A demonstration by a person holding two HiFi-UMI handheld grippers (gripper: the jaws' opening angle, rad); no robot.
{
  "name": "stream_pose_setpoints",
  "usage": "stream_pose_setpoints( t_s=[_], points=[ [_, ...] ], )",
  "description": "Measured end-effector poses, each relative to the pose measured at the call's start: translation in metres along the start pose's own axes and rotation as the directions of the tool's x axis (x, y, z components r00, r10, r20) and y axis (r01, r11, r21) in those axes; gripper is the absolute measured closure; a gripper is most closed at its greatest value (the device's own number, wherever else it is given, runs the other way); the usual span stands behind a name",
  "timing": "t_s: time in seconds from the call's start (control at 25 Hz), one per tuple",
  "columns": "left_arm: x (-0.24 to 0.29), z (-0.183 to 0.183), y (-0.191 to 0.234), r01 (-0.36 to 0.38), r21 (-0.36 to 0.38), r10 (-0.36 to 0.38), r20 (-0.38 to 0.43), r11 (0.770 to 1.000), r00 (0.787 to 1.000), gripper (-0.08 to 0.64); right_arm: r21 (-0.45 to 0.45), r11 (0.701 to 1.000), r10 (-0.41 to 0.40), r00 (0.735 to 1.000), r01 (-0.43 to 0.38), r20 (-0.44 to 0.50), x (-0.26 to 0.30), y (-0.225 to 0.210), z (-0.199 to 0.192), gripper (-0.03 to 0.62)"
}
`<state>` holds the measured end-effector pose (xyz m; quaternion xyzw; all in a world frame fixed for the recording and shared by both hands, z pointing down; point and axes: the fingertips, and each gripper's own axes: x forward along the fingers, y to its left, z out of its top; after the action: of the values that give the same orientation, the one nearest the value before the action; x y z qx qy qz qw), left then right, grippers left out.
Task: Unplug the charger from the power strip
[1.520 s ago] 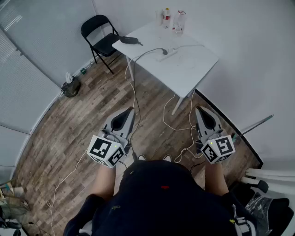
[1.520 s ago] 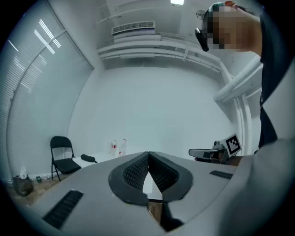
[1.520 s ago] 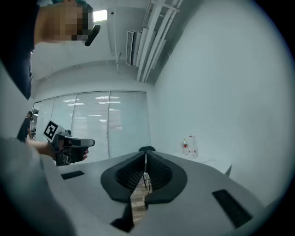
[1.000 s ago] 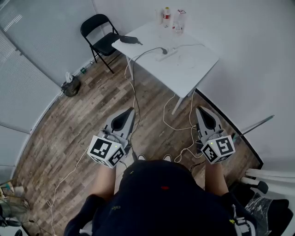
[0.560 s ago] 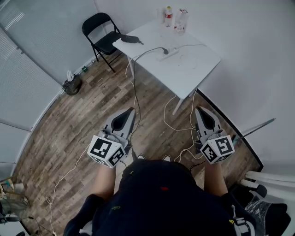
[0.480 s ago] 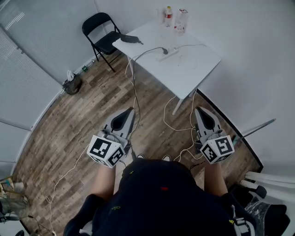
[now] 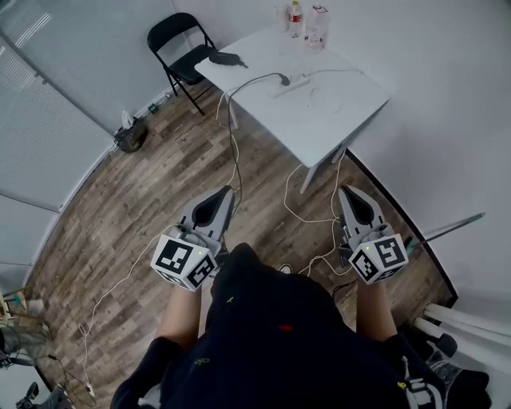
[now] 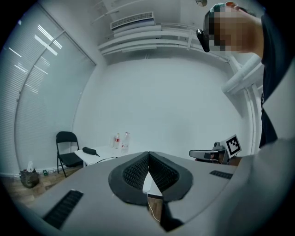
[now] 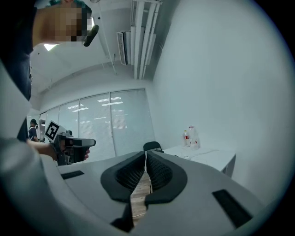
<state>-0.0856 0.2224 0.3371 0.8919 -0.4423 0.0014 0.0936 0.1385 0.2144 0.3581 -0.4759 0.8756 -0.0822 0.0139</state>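
A white power strip (image 7: 289, 84) lies on the white table (image 7: 335, 112) far ahead, with a dark charger plug (image 7: 283, 79) at its left end and a grey cable running off the table edge. Both grippers are held level at waist height, well short of the table. My left gripper (image 7: 226, 192) is shut with nothing in it, its jaws meeting at the tips (image 8: 148, 154). My right gripper (image 7: 345, 190) is likewise shut and empty (image 9: 145, 154). In both gripper views the table (image 8: 99, 152) (image 9: 207, 156) is small and distant.
A black folding chair (image 7: 182, 48) stands left of the table; a black pouch (image 7: 226, 57) and two bottles (image 7: 306, 16) sit on it. White cables (image 7: 307, 212) trail over the wooden floor. A dark bag (image 7: 130, 134) rests by the left wall. The white wall runs close on the right.
The whole scene has slid in the head view: the table sits higher and nearer, and the person's body leans forward over the feet. Both grippers stay shut, side by side.
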Motion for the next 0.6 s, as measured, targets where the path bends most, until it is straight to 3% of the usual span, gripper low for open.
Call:
stream_pose_setpoints(
  t_s=[0.24, 0.6],
  points=[
    [0.030, 0.001, -0.002, -0.006, -0.002, 0.006, -0.009, 1.000, 1.000, 0.540, 0.006, 1.000, -0.015, 1.000, 0.015, -0.002, -0.001, -0.035, 0.000, 0.565],
    [0.095, 0.003, 0.023, 0.052, -0.016, -0.052, -0.021, 0.999, 0.998, 0.540, 0.004, 0.997, -0.073, 0.997, 0.073, -0.017, 0.037, -0.081, 0.002, 0.565]
  ],
)
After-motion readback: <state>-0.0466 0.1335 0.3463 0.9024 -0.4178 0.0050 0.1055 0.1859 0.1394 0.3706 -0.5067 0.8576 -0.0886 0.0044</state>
